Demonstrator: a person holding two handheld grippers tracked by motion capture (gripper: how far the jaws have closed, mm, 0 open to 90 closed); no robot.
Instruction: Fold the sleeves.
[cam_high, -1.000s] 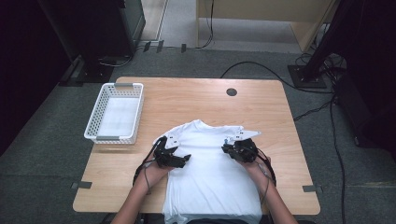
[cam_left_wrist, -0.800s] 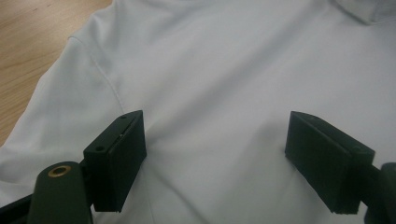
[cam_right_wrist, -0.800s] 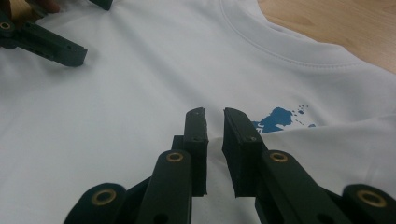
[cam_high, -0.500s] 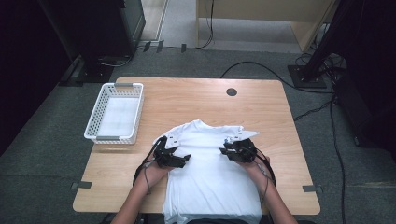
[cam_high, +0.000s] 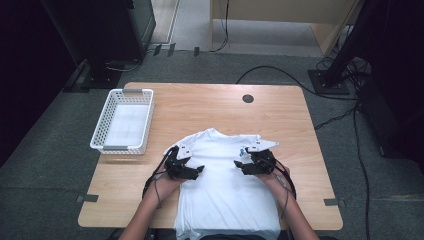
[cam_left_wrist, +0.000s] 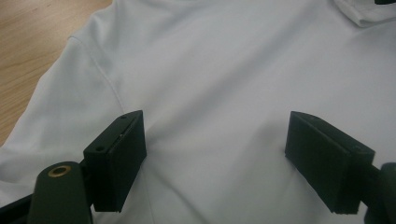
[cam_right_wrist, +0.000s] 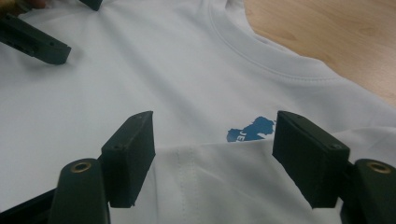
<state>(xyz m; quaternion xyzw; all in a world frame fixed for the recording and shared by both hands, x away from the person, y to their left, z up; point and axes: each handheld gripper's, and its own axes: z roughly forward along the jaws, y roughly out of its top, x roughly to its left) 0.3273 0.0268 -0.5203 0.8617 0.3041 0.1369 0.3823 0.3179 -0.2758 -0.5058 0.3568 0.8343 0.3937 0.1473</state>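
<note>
A white T-shirt (cam_high: 225, 185) lies flat on the wooden table (cam_high: 210, 105), collar (cam_right_wrist: 271, 60) away from the person, a small blue print (cam_right_wrist: 252, 129) near the chest. My left gripper (cam_high: 199, 170) rests over the shirt's left side, jaws wide open on plain cloth (cam_left_wrist: 215, 93). My right gripper (cam_high: 240, 166) sits over the right side. Its jaws have just been opening and stand apart above a folded-in sleeve edge (cam_right_wrist: 205, 151), with no pad pressing on the cloth. The left gripper's fingers (cam_right_wrist: 42, 46) show at the top left of the right gripper view.
A white plastic basket (cam_high: 124, 92) stands at the table's left. A black round grommet (cam_high: 248, 98) is set in the tabletop at the back. Cables (cam_high: 280, 75) run over the floor behind. The shirt's hem hangs over the near edge.
The right gripper's jaws have spread apart over the shirt. Both hands have stayed where they were, and the shirt lies as before.
</note>
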